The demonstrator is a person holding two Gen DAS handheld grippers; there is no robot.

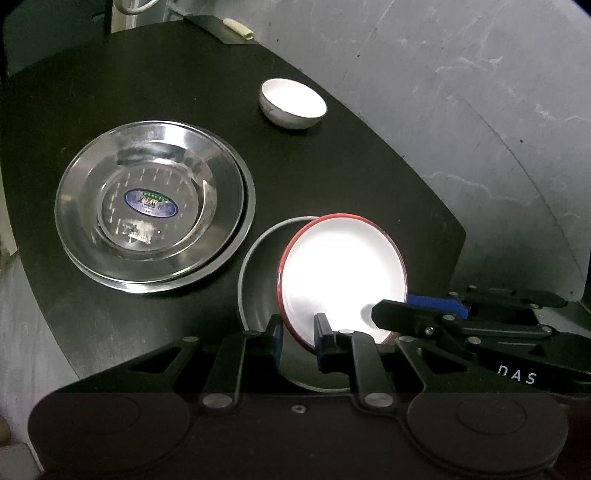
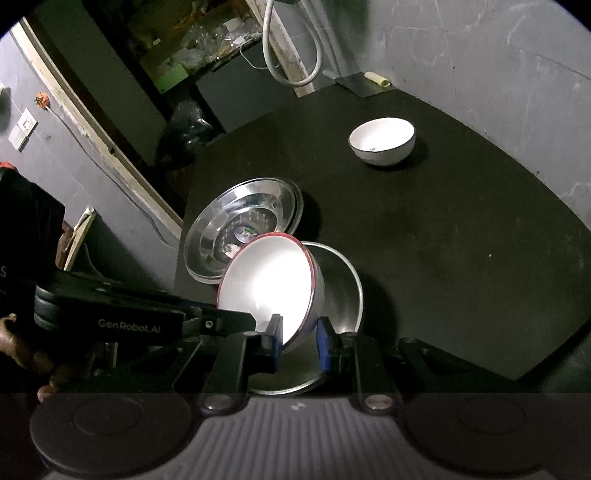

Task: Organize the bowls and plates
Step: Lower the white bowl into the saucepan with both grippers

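A white bowl with a red rim (image 1: 343,273) (image 2: 269,288) is tilted over a grey metal bowl (image 1: 258,269) (image 2: 341,288) near the front of the black table (image 1: 369,177). My left gripper (image 1: 299,341) is shut on its near rim, one pad inside and one outside. My right gripper (image 2: 299,343) is shut on the bowl's wall from the other side. In the left wrist view the right gripper (image 1: 388,321) reaches in from the right over the bowl's inside. In the right wrist view the left gripper (image 2: 247,323) comes in from the left.
Two nested steel plates (image 1: 155,206) (image 2: 243,221) lie left of the grey bowl. A small white bowl (image 1: 293,105) (image 2: 382,142) stands farther back. A cleaver with a cream handle (image 1: 238,31) (image 2: 364,85) lies at the table's back edge by the grey wall. A hand (image 2: 14,332) shows at the left.
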